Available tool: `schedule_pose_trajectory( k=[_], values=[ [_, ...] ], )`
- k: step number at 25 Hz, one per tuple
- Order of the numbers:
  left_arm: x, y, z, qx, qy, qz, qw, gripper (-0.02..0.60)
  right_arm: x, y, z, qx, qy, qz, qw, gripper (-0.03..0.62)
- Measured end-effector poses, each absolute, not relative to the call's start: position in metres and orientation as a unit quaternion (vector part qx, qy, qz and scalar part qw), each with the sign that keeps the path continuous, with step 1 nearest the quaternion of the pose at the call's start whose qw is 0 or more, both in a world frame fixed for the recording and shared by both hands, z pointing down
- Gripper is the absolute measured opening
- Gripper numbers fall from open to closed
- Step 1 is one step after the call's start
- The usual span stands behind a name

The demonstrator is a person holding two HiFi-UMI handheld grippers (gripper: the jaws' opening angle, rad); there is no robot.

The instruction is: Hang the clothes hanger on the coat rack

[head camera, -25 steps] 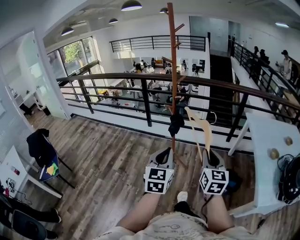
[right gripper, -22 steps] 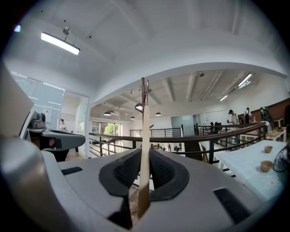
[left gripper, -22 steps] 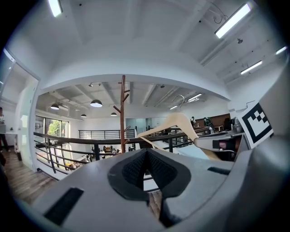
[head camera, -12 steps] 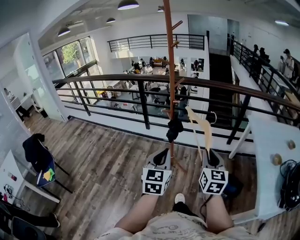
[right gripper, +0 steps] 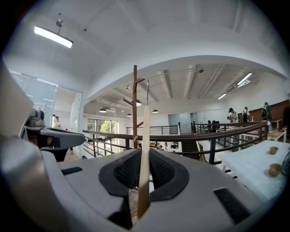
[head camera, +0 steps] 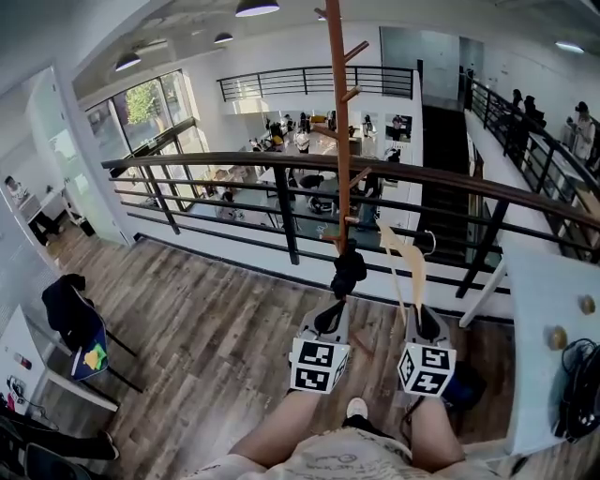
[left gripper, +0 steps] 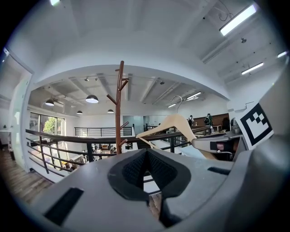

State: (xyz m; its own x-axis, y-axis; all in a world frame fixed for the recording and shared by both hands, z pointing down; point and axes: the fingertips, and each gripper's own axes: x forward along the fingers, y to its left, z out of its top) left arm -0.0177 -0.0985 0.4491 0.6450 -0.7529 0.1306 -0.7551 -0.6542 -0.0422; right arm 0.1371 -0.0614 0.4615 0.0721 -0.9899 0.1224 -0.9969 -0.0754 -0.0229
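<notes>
While upright, pale slim wooden hanger (head camera: 412,267)

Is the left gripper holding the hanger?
No, the left gripper is empty; the hanger sits between the right gripper's jaws.

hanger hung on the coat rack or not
Not hung. The right gripper is shut on the hanger, held apart from the coat rack, hook free.

Site: open-plan office, mezzanine level.
Black railing (head camera: 281,169) overlooks a lower floor of desks (head camera: 305,183) with people at them; wood-plank floor (head camera: 206,309), white table (head camera: 548,300), pendant lamps (head camera: 262,7), large windows (head camera: 150,103).
</notes>
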Motion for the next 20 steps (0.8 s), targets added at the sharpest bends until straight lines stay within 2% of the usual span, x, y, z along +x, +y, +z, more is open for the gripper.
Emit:
schedule_pose_trajectory(
  k=[20],
  values=[
    [0.040, -0.247, 0.435, 0.899, -0.432, 0.072, 0.012, -0.003, 0.204, -0.217, 0.454, 0.723, -0.687, 0.060, 0.037, 0.051]
  ],
)
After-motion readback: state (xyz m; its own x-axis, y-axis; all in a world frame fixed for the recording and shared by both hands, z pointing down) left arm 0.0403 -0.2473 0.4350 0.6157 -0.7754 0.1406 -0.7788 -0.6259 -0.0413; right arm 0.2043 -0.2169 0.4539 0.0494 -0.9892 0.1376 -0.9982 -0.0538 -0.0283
